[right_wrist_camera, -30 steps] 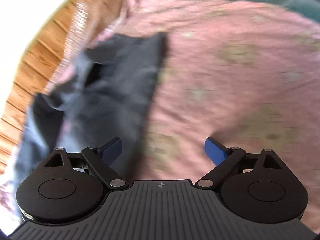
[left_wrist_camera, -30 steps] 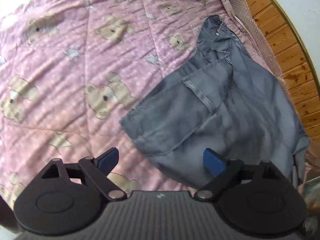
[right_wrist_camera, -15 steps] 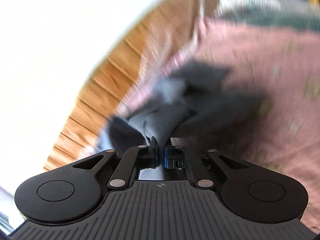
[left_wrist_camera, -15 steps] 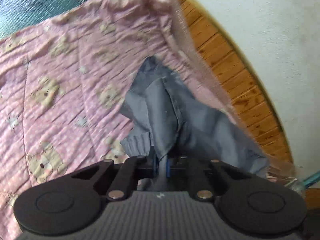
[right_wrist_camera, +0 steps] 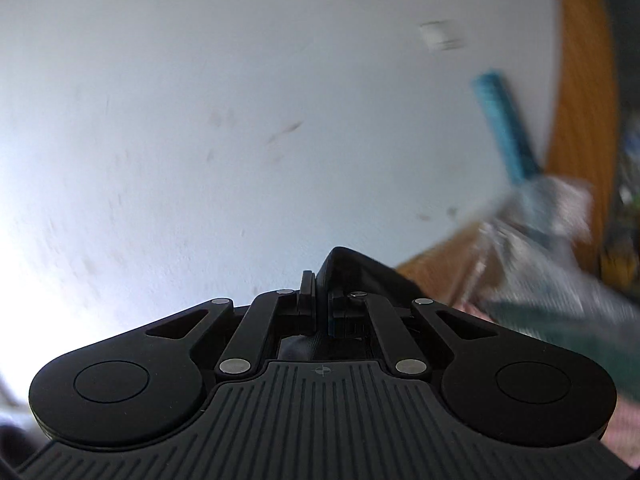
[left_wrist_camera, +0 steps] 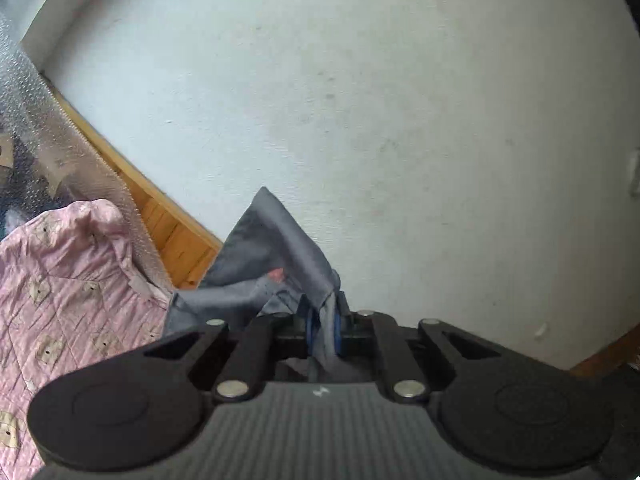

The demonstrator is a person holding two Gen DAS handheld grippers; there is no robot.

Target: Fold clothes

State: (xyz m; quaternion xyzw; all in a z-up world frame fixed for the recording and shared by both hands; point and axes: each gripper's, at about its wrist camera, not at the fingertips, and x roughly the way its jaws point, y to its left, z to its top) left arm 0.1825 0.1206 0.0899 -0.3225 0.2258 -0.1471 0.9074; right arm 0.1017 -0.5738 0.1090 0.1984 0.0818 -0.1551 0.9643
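Pink bear quilt [left_wrist_camera: 60,280] on bed, low at left; white wall [left_wrist_camera: 360,100] fills both views

Grey garment [left_wrist_camera: 272,264] lifted off quilt, hanging between both claws

Left gripper [left_wrist_camera: 323,326] clamped on grey fold; right gripper [right_wrist_camera: 320,308] pinching dark edge [right_wrist_camera: 352,264]

Advice: raise both evenly, pull taut, let bunched cloth drop straight, then lay flat

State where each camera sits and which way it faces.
Left wrist: on the left gripper, facing the white wall; its jaws pinch the grey garment above the pink quilt.
Right wrist: on the right gripper, facing the wall, shut on dark cloth.
Shared: wall, wooden trim, garment.
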